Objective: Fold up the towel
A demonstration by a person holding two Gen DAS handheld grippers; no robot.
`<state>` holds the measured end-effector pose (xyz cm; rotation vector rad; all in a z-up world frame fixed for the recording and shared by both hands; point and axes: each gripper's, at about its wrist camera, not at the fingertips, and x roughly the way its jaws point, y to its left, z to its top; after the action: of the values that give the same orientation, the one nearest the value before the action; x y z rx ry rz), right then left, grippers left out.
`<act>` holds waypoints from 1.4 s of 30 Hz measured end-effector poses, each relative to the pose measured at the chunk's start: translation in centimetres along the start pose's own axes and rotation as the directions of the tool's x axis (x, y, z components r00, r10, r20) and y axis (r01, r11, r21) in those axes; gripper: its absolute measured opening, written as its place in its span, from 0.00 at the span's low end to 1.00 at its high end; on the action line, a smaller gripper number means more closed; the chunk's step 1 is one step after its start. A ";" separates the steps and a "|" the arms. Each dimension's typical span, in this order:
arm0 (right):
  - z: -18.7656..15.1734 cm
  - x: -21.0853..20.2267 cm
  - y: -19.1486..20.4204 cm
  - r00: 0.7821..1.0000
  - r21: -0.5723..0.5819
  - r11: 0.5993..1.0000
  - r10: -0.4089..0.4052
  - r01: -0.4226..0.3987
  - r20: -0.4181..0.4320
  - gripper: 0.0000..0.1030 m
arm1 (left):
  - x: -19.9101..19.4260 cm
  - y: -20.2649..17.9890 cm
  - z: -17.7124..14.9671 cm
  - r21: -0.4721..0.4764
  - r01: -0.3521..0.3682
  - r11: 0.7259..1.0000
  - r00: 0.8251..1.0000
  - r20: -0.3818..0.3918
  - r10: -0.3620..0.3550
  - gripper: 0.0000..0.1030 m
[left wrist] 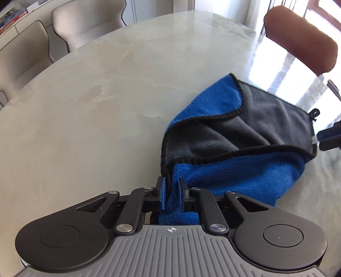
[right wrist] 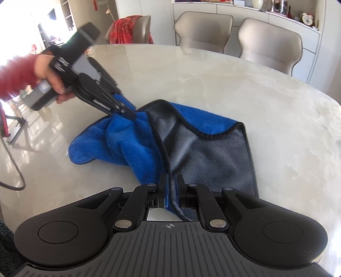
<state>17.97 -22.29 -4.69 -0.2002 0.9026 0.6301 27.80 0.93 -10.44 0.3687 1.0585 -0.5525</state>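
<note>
A towel [left wrist: 238,138], blue on one side and grey on the other with a black hem, lies rumpled and partly folded on the marble table [left wrist: 96,106]. My left gripper [left wrist: 171,187] is shut on a blue corner of it. In the right wrist view the towel [right wrist: 191,144] is lifted between both grippers. My right gripper [right wrist: 172,185] is shut on its near hemmed edge. The left gripper [right wrist: 125,108] shows there too, held by a hand in a red sleeve, pinching the far blue corner. The right gripper's tip [left wrist: 328,138] shows at the right edge of the left wrist view.
Beige chairs [right wrist: 270,42] stand along the far side of the table. A brown chair back [left wrist: 302,36] is at the table's right end. A black cable [right wrist: 15,181] lies on the table at the left. Cabinets [right wrist: 245,12] stand behind.
</note>
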 end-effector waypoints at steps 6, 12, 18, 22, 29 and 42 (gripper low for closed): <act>-1.2 0.4 -0.2 0.999 0.031 0.999 0.031 -0.030 -0.019 0.18 | -1.9 -1.1 -1.3 -0.035 -0.002 0.999 0.999 0.036 0.003 0.08; -1.6 2.6 0.2 0.997 0.036 0.997 0.076 -0.075 -0.021 0.32 | -2.9 -1.4 -2.4 -0.050 0.002 0.999 1.000 0.028 0.000 0.10; -0.6 4.9 0.7 0.999 0.038 0.998 0.046 -0.045 -0.005 0.33 | -2.8 -2.5 -3.2 -0.035 0.023 0.999 1.000 0.023 -0.022 0.12; 0.1 5.6 0.7 1.000 0.043 0.999 0.019 -0.020 0.012 0.42 | -2.7 -3.4 -3.4 -0.017 0.042 0.999 0.999 0.011 -0.042 0.11; -0.1 5.4 0.6 0.998 0.041 0.998 0.052 -0.050 -0.041 0.13 | -2.5 -4.1 -3.7 -0.017 0.050 0.999 0.999 0.003 -0.050 0.13; -1.9 4.0 1.8 0.995 -0.027 0.997 0.068 -0.070 -0.079 0.13 | -2.7 -4.2 -0.6 0.082 -0.036 0.996 0.994 0.108 0.027 0.38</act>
<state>17.50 -19.90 -8.83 -0.2220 0.9787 0.7037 23.85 -1.40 -8.39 0.4244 0.9272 -0.5830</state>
